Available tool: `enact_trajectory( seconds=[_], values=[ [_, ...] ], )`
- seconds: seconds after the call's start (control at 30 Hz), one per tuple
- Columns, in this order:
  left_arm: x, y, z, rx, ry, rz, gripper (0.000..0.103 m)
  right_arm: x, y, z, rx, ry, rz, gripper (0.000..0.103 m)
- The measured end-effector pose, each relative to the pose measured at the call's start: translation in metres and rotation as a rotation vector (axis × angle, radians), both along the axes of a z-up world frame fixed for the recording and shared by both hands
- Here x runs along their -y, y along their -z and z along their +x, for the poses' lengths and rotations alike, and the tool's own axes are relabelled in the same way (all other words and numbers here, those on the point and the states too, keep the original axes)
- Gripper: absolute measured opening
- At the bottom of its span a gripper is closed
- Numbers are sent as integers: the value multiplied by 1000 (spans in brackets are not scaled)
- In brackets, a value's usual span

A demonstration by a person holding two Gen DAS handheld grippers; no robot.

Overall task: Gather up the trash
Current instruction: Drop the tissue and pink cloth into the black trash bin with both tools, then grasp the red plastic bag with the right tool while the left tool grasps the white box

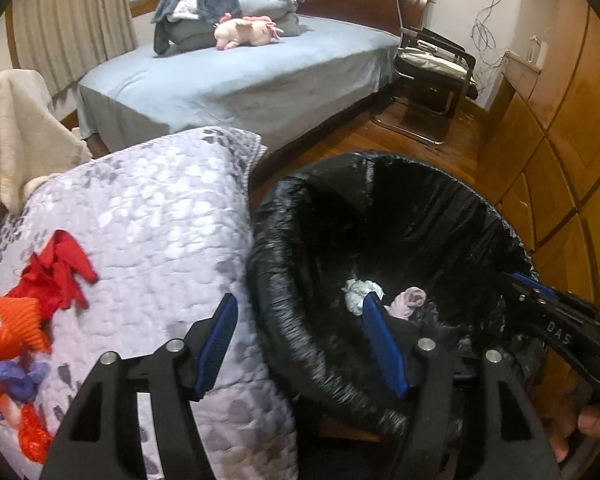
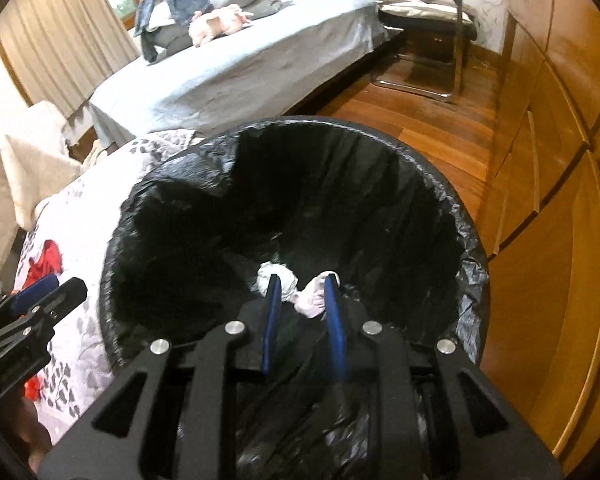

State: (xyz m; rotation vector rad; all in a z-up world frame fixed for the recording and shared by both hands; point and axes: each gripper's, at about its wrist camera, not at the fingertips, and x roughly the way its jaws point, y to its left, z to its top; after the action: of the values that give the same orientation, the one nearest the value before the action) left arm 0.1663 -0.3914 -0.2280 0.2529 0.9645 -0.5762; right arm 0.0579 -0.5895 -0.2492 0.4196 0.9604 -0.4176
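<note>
Trash: red scrap [image 1: 62, 270], orange scrap [image 1: 14, 330] and purple wad [image 1: 18, 376] lying on quilt [image 1: 148, 216], left of bin.
Bin [image 1: 380, 240]: black-lined, standing on floor, touching quilt edge.
Bin contents: white wad [image 1: 360, 292] and pale pink wad [image 1: 410, 300] at bottom, near each other.
Left claw [image 1: 300, 344]: spread wide, holding nothing; one blue pad over quilt, other over bin rim.
Right claw [image 2: 302, 320]: narrowly parted over bin mouth, pointing down at wads; nothing gripped; seen at bin's right rim in left view.
Floor [image 2: 440, 128]: dark wood boards.
Room: bed [image 1: 240, 80] with blue sheet, folded bedding and pink plush [image 1: 246, 32] at far end; chair [image 1: 432, 68] beside bed; wood cabinets [image 2: 560, 200] along right; beige curtains [image 1: 72, 20] on left.
</note>
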Motion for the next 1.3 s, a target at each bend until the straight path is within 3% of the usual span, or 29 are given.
enact_trajectory(
  seconds=[0.27, 0.5, 0.97, 1.3],
  values=[
    [-57, -34, -13, 50, -33, -35, 66, -59, -48, -8, 56, -113, -16, 23],
    [-150, -44, -21, 91, -122, -20, 66, -161, -66, -1, 79, -237, -79, 28],
    [-370, -44, -33, 165, -376, 35, 68, -356, -46, 25, 126, -479, -11, 33],
    [-454, -20, -37, 170, -478, 33, 68, -429, -17, 45, 132, -573, 5, 35]
  ],
)
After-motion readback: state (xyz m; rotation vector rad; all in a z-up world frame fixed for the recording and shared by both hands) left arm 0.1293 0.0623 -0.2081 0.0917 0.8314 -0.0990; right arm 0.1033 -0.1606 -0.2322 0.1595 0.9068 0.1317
